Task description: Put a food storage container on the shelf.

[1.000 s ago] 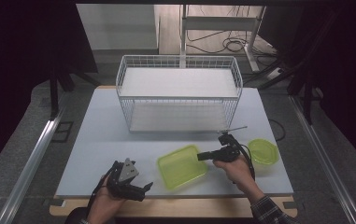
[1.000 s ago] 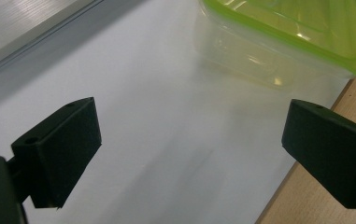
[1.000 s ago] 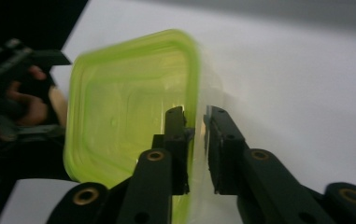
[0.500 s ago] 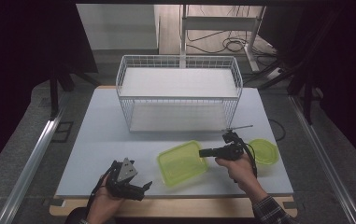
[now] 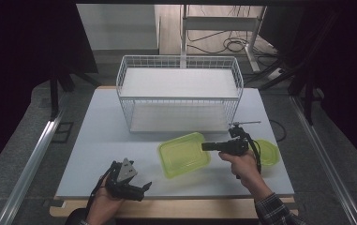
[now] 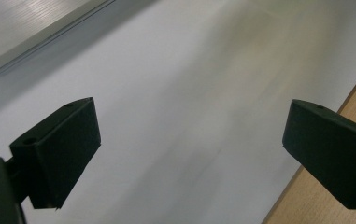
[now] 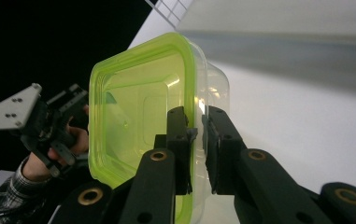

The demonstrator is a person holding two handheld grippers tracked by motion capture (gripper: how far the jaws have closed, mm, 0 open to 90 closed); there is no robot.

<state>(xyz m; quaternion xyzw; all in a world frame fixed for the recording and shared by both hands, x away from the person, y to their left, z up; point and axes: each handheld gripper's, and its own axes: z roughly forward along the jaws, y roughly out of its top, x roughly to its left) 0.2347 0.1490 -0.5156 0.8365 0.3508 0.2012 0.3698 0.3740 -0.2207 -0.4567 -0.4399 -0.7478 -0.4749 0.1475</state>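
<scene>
A clear container with a lime-green rim hangs tilted just above the white table, in front of the wire basket. My right gripper is shut on its right rim. In the right gripper view the two jaws pinch the container's wall, one inside and one outside. A matching green lid lies flat behind the right hand. My left gripper rests near the table's front edge at the left. Its jaws stand wide open with bare table between them.
A white wire basket stands at the back middle of the table. A wooden strip borders the table's front edge. The other hand with its gripper shows past the container in the right gripper view.
My right gripper has lifted the green container a little off the table. The left gripper has stayed where it was.
</scene>
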